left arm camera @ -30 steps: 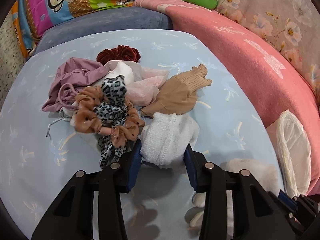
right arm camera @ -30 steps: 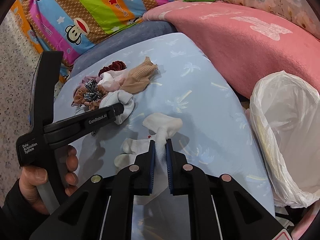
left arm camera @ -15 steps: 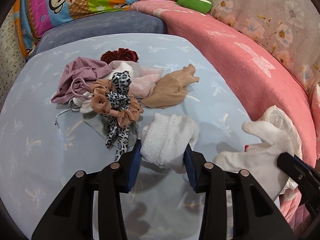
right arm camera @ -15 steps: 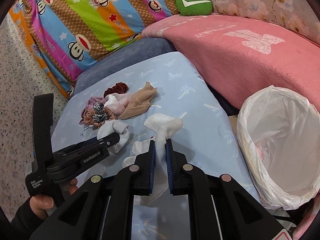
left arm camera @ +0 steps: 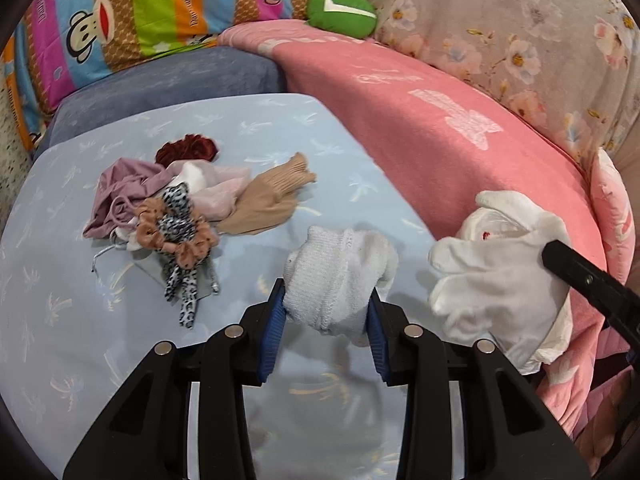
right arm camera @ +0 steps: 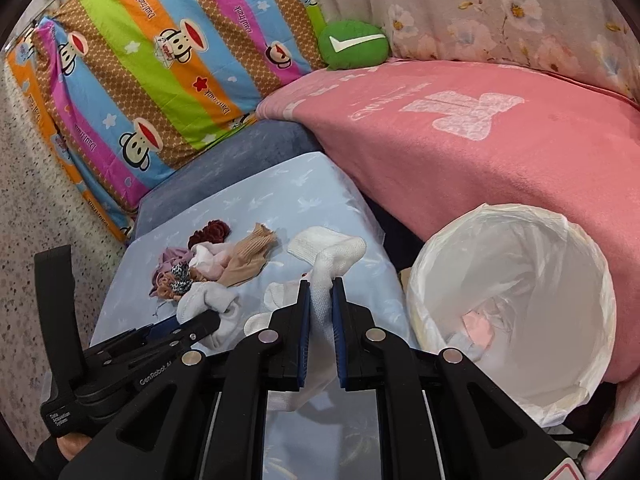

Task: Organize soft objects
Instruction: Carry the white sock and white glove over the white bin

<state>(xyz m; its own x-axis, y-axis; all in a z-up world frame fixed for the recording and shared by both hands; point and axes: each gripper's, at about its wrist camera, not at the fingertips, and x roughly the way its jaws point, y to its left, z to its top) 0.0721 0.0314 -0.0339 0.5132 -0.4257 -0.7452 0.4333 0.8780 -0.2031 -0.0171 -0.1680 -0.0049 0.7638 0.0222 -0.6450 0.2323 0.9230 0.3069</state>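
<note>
My left gripper (left arm camera: 326,294) is shut on a white knit sock (left arm camera: 340,276), held a little above the light blue tabletop (left arm camera: 60,320). My right gripper (right arm camera: 321,284) is shut on a white glove (right arm camera: 332,258), which hangs in the air at the right of the left wrist view (left arm camera: 496,280). A pile of soft things (left arm camera: 180,208) lies at the table's far left: a purple cloth, a tan sock, scrunchies and a leopard-print band. The right wrist view shows the left gripper (right arm camera: 192,324) low on the left, with the sock (right arm camera: 208,300) in it.
A round bin lined with a white bag (right arm camera: 512,308) stands off the table's right edge, with a few items at its bottom. A pink blanket (left arm camera: 440,140) covers the sofa behind it. A striped monkey-print pillow (right arm camera: 160,60) and a green cushion (right arm camera: 354,44) lie at the back.
Both grippers have risen with their items and drawn back from the pile. The right one has carried the glove off the table and rightward, beside the bin.
</note>
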